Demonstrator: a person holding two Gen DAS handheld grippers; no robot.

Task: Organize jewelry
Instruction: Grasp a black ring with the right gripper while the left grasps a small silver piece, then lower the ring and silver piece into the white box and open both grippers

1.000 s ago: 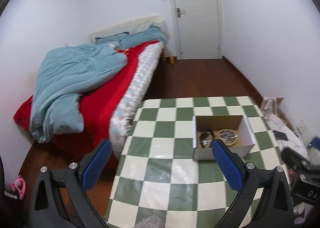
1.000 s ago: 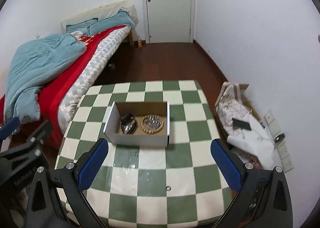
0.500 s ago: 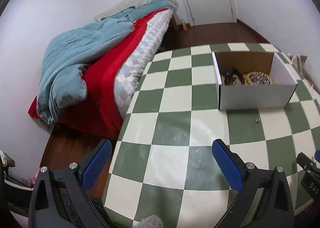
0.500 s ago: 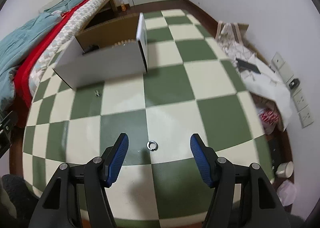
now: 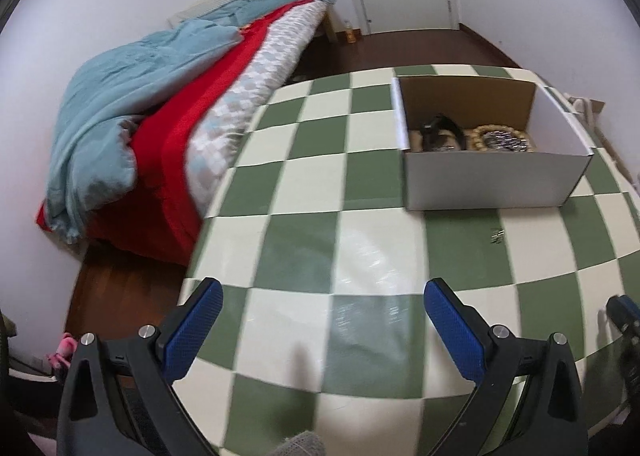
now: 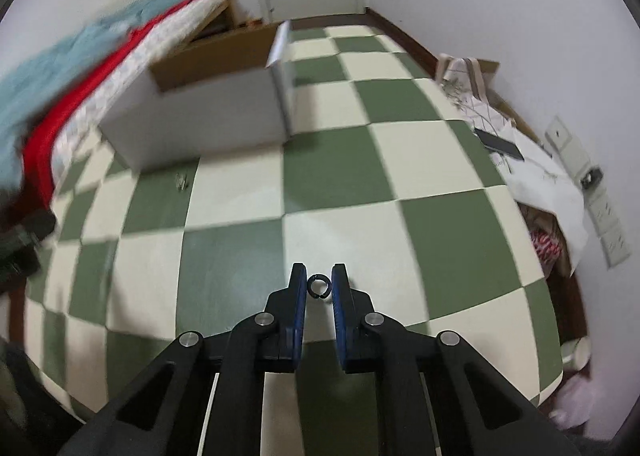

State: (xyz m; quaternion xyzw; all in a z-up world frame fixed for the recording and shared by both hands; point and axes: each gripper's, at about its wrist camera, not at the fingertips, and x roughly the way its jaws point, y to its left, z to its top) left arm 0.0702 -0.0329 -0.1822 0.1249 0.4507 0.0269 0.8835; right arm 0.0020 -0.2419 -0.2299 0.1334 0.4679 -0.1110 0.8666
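Right gripper (image 6: 319, 283) reaching low over the near checkered table (image 6: 400, 176), pinching small ring (image 6: 319, 287); left gripper (image 5: 320, 304) hovering spread wide, facing far-right cardboard box (image 5: 492, 180)

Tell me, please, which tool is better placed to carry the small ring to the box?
The right tool: its fingers are nearly closed around the ring on the table. The left tool hangs wide open and empty, nearer the box.
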